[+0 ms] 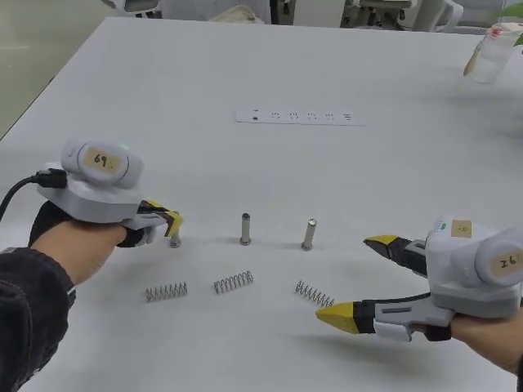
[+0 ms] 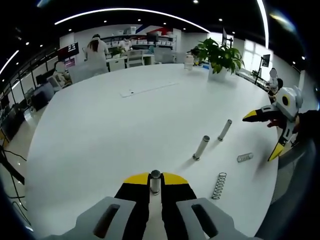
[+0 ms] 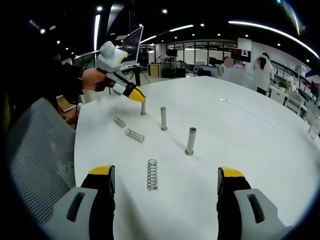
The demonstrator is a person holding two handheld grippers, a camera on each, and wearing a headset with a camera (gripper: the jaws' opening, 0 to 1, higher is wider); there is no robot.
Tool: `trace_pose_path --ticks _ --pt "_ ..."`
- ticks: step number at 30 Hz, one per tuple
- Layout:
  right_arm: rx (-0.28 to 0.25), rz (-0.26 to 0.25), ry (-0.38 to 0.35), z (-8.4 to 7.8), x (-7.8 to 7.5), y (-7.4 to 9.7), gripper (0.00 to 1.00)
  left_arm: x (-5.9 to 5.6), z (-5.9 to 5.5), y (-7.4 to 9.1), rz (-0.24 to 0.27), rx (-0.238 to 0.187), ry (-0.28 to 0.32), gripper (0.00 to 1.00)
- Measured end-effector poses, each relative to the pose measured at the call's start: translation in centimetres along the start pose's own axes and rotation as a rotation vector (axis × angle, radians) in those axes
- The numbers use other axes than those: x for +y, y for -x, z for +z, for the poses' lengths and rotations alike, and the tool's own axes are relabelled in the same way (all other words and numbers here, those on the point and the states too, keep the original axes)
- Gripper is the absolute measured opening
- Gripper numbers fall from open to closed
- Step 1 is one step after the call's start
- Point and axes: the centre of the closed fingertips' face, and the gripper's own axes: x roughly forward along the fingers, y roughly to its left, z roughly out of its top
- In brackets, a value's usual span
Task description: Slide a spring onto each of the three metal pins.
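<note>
Item 1, left gripper: we record its fingers closed onto the left pin, which stands upright between the yellow tips.
Item 2, right gripper: fingers spread wide, holding nothing.
Item 3, right spring: lying flat on the white table, just ahead of the gap between the right gripper's fingers (touching neither).
Item 4, middle pin and right pin: upright and bare, beyond that spring from the right fingers.
Item 5, middle spring and left spring: lying loose, apart from both pairs of fingers.
</note>
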Motion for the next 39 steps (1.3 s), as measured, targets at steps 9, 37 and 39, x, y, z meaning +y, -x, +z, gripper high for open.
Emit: trace_pose_path --ticks 9,37,39 --pt "0.000 -0.001 0.002 0.0 0.0 0.0 0.83 -0.4 0.0 0.1 -0.014 0.004 0.011 0.00" --pt "0.006 0.012 0.005 -0.1 0.3 -0.2 0.83 -1.6 -0.2 0.5 -0.041 -0.008 -0.024 0.00" --pt "0.006 0.012 0.006 -0.1 0.3 -0.2 0.83 -1.5 -0.1 0.5 -0.041 -0.012 -0.023 0.02"
